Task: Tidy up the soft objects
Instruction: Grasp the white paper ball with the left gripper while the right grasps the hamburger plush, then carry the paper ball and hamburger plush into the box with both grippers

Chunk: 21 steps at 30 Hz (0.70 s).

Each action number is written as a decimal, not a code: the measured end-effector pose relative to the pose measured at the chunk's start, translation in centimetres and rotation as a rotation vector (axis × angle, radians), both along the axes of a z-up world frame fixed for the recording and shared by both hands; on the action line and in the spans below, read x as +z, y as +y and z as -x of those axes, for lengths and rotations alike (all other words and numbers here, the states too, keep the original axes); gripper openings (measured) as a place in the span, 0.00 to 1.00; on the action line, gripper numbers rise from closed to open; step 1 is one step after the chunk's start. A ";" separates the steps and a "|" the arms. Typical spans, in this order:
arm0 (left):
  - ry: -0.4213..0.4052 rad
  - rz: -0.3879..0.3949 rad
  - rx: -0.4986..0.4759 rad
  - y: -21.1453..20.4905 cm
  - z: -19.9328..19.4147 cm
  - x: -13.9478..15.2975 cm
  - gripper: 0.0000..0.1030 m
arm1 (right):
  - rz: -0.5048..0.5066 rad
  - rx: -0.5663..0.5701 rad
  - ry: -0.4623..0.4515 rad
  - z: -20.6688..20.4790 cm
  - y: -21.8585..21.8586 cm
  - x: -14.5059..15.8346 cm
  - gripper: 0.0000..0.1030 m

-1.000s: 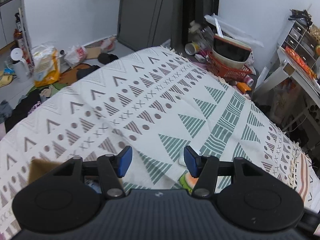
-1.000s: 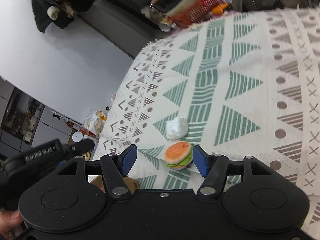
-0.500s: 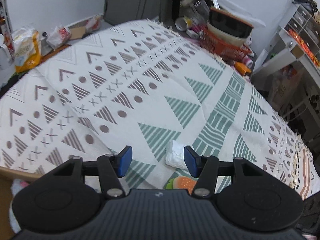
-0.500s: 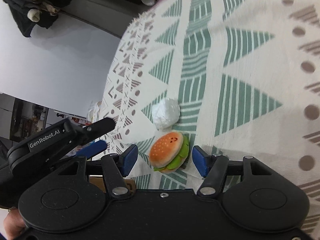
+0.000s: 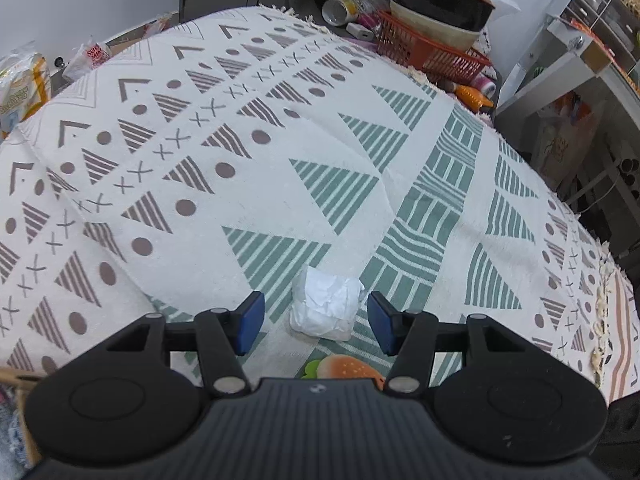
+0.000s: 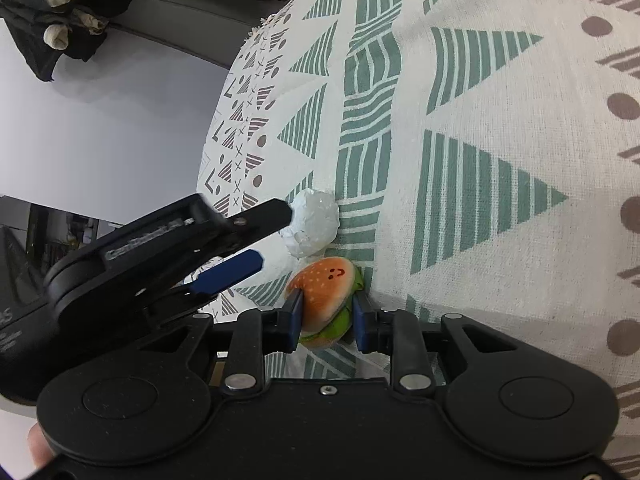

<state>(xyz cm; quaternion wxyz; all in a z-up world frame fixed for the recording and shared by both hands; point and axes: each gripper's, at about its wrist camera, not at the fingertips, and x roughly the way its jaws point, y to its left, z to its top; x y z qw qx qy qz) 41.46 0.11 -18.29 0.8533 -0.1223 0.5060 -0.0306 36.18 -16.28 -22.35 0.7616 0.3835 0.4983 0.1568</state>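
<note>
- The right claw (image 6: 326, 320) is clamped on the toy burger (image 6: 326, 294), its pads pressing the plush from both sides while the burger still lies on the patterned cloth (image 6: 500, 120).
- The left claw (image 5: 316, 322) stands apart, one pad on either side of the white crumpled wad (image 5: 325, 309), which touches neither pad and rests on the cloth just beyond the burger.
- The burger could squirt out: the pads appear to hold it near its lower half, and soft stuffing gives way under a squeeze, so a quick lift might let it slip.
- The wad looks light and loose; if the left claw closes off-centre, one pad may push it sideways instead of gripping it, or catch a fold of the cloth with it.
- The two claws work very near each other, and the left one's upper finger (image 6: 264, 216) reaches across above the burger in the right wrist view, so lifting both at once risks a knock.
- Open room is wide ahead and to the left over the cloth; nothing else lies on it there.
- The far edge is crowded: an orange basket (image 5: 432, 54) with stacked bowls (image 5: 440, 12) stands just beyond the fringe, and a white shelf unit (image 5: 568, 64) stands to the right.
- A cardboard box edge (image 5: 16, 380) shows at the left wrist view's lower left, near the cloth; its contents are too blurred to tell.
</note>
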 end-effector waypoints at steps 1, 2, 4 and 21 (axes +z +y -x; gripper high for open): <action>0.001 0.001 0.001 -0.1 -0.1 -0.3 0.54 | 0.001 -0.002 -0.001 0.0 0.0 0.0 0.24; 0.000 0.000 0.001 -0.2 -0.1 -0.6 0.53 | 0.005 -0.004 -0.004 -0.1 0.0 0.0 0.24; 0.008 -0.005 0.003 -0.2 -0.2 -1.1 0.52 | 0.020 -0.009 -0.015 0.1 -0.1 0.1 0.24; -0.051 -0.047 -0.014 -0.9 0.9 -1.1 0.37 | 0.142 -0.081 -0.077 1.8 -1.0 1.7 0.24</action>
